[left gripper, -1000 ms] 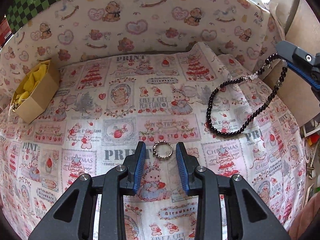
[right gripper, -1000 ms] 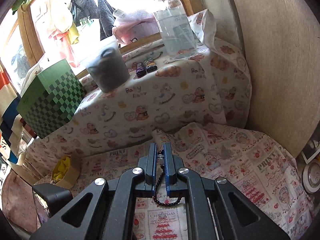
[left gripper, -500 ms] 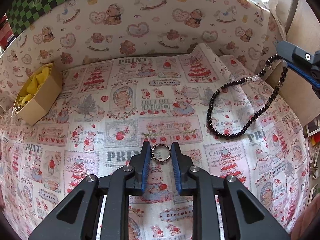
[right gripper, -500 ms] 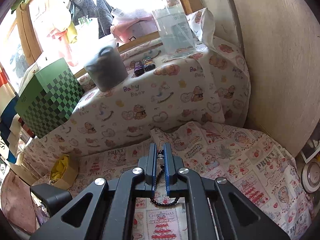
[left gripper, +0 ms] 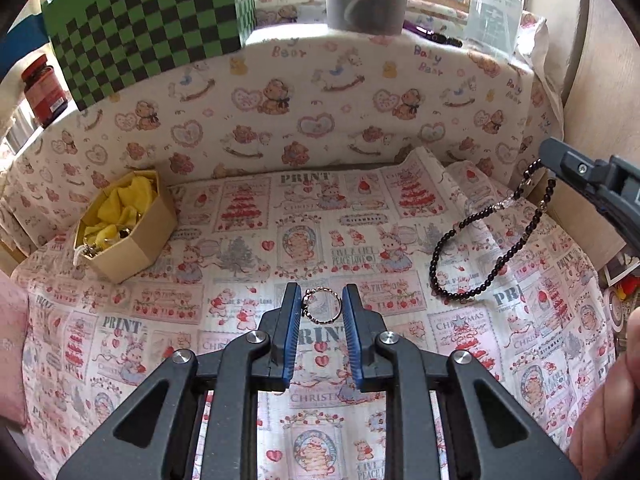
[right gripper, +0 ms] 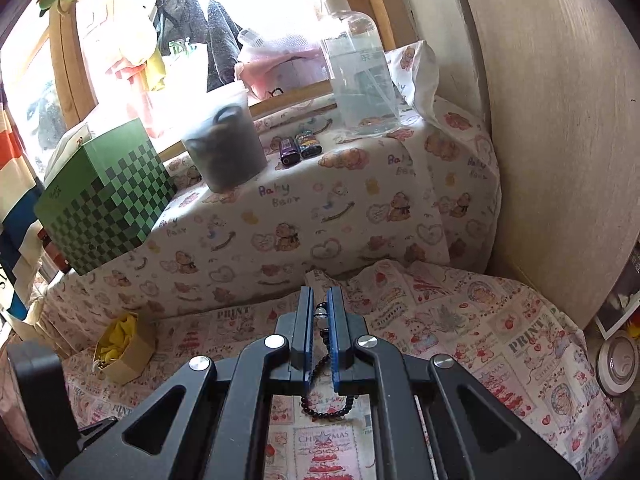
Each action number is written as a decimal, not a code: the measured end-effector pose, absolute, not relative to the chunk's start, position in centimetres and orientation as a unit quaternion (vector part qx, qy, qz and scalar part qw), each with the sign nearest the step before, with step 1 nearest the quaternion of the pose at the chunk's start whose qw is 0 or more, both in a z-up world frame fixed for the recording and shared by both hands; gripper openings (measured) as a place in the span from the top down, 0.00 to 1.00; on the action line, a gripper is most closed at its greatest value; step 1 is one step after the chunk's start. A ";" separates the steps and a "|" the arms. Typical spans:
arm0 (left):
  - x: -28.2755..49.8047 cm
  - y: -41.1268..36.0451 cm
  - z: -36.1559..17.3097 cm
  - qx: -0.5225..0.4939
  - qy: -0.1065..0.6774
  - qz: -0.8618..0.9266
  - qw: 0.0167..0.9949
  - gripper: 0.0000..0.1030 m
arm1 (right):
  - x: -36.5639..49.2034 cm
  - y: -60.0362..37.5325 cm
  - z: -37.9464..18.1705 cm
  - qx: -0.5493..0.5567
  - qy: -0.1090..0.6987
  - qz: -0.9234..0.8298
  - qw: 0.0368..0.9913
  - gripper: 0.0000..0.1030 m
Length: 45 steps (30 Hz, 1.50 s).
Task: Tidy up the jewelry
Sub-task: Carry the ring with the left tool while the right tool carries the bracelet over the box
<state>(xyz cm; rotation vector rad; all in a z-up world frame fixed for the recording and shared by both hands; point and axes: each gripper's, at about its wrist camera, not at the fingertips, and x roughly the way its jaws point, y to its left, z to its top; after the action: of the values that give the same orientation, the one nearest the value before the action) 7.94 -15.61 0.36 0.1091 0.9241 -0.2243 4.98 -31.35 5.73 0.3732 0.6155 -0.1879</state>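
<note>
The left gripper (left gripper: 322, 307) is pinching a small beaded silver ring (left gripper: 322, 309) above the printed cloth (left gripper: 160, 308), while the right gripper (right gripper: 319, 316) is clamping a black beaded necklace (left gripper: 480, 256) dangling at the right, the yellow-lined cardboard box (left gripper: 124, 220) sitting far left.

One ring (left gripper: 322, 309), one beaded necklace (left gripper: 472, 260), one box (left gripper: 124, 224)
</note>
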 end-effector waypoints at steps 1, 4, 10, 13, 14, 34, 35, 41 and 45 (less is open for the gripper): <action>8.0 -15.0 1.0 0.047 0.441 -0.112 0.889 0.81 | 4.8 -31.3 5.9 0.183 0.293 -0.089 0.934 0.92; 7.5 -13.8 3.1 0.036 0.421 -0.115 0.899 0.81 | 4.3 -31.0 6.5 0.181 0.269 -0.081 0.943 0.92; 6.9 -11.8 6.7 0.019 0.368 -0.113 0.923 0.81 | 2.8 -29.8 8.2 0.163 0.207 -0.056 0.963 0.93; 6.3 -10.8 8.4 0.004 0.342 -0.127 0.931 0.81 | 2.0 -29.2 8.8 0.161 0.179 -0.042 0.970 0.93; 6.2 -10.5 8.7 0.002 0.330 -0.130 0.935 0.81 | 1.8 -29.1 8.9 0.162 0.172 -0.037 0.971 0.93; 9.1 0.9 8.6 -0.021 0.169 -0.066 0.983 0.81 | 2.7 -27.2 7.6 0.117 0.177 -0.044 0.976 0.93; 9.6 1.1 8.3 -0.018 0.179 -0.056 0.982 0.81 | 2.8 -26.9 7.5 0.110 0.178 -0.044 0.977 0.93; 10.4 3.0 7.4 -0.041 0.184 -0.058 0.980 0.81 | 2.3 -25.5 7.7 0.093 0.167 -0.014 0.981 0.93; 13.0 4.7 5.8 -0.073 0.246 -0.075 0.964 0.81 | 2.0 -24.3 8.2 0.076 0.157 0.003 0.985 0.93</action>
<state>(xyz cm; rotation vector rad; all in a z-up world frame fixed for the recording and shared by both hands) 12.99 4.70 5.77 -0.1484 0.4977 -0.1514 2.01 -24.28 8.22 0.1535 0.3148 0.0064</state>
